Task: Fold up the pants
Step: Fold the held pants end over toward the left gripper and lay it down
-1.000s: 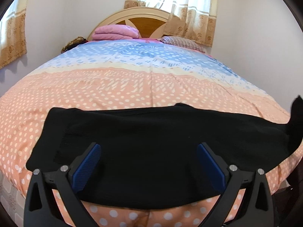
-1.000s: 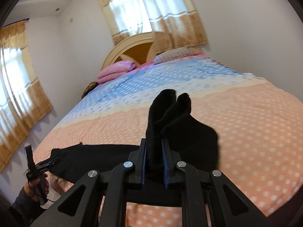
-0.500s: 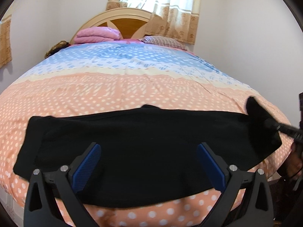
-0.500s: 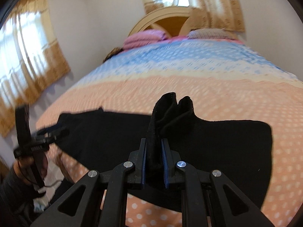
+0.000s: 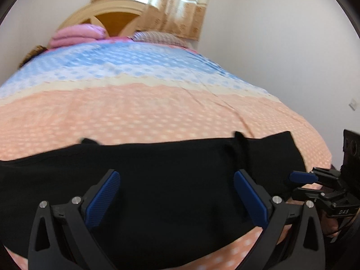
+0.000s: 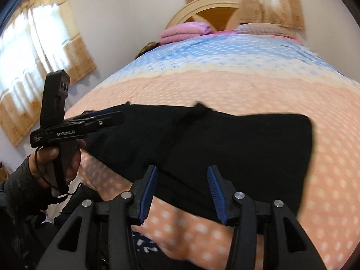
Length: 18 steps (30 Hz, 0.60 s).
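Observation:
Black pants [image 5: 171, 180] lie flat across the peach dotted bed cover [image 5: 135, 117], near the bed's front edge, with a small ridge of cloth [image 5: 240, 144] on top. My left gripper [image 5: 176, 175] hovers over them, open wide, with nothing pressed between its blue pads. In the right wrist view the pants [image 6: 236, 141] spread out ahead. My right gripper [image 6: 182, 171] is over their near edge, its jaws opening; the pads stand apart and press on no cloth. The right gripper [image 5: 302, 177] shows at the pants' right end, the left gripper [image 6: 101, 118] at their left end.
A folded pink blanket [image 5: 76, 34] and a striped pillow [image 5: 157, 37] lie by the wooden headboard [image 5: 112, 20] at the far end. Curtained windows [image 6: 33, 45] and white walls surround the bed. A hand [image 6: 56, 157] in a dark sleeve holds the left gripper beside the bed edge.
The right gripper was shut on a bunched end of the pants; it has sunk toward the bed and let go, and the cloth now lies flat. The left gripper has slid right along the pants.

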Each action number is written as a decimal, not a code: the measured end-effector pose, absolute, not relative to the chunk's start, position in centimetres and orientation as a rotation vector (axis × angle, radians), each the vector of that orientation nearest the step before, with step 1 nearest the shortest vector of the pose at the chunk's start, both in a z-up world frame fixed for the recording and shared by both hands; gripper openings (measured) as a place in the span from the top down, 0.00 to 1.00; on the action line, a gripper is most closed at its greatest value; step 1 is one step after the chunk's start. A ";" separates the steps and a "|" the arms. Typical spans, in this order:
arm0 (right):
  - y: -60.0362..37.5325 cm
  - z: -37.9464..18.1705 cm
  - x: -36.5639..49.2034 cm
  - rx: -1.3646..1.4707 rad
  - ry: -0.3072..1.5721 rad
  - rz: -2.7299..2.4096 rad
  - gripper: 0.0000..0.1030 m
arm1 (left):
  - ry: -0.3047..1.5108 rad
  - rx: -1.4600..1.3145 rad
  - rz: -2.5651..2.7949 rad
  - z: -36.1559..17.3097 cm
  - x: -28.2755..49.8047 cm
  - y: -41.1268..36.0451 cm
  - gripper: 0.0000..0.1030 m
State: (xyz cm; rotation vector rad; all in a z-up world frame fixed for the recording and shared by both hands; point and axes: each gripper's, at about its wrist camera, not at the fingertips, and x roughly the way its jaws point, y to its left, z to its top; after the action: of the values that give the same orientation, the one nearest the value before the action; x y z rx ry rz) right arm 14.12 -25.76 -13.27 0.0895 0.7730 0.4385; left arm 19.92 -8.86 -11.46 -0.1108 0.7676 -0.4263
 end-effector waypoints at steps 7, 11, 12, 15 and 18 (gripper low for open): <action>-26.5 -13.5 13.7 0.108 0.747 0.396 0.53 | 0.804 -0.064 -0.418 -12.6 20.4 -12.3 0.00; -21.5 -13.8 13.4 -0.055 0.724 0.428 0.53 | 0.808 -0.091 -0.386 -13.0 20.3 -11.0 0.00; -20.2 -14.2 13.6 -0.092 0.732 0.434 0.53 | 0.810 -0.107 -0.379 -13.1 20.2 -10.5 0.00; -17.6 -15.1 14.3 -0.200 0.719 0.388 0.53 | 0.819 -0.142 -0.361 -13.4 20.2 -9.4 0.00; -16.1 -15.7 15.2 -0.278 0.705 0.340 0.81 | 0.825 -0.203 -0.367 -13.7 20.0 -8.3 0.00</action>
State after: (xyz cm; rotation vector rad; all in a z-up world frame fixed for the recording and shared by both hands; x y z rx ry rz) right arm 15.17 -16.11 -15.71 -0.2784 0.7053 0.3396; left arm 19.97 -8.26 -13.70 -0.2034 0.8247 -0.3675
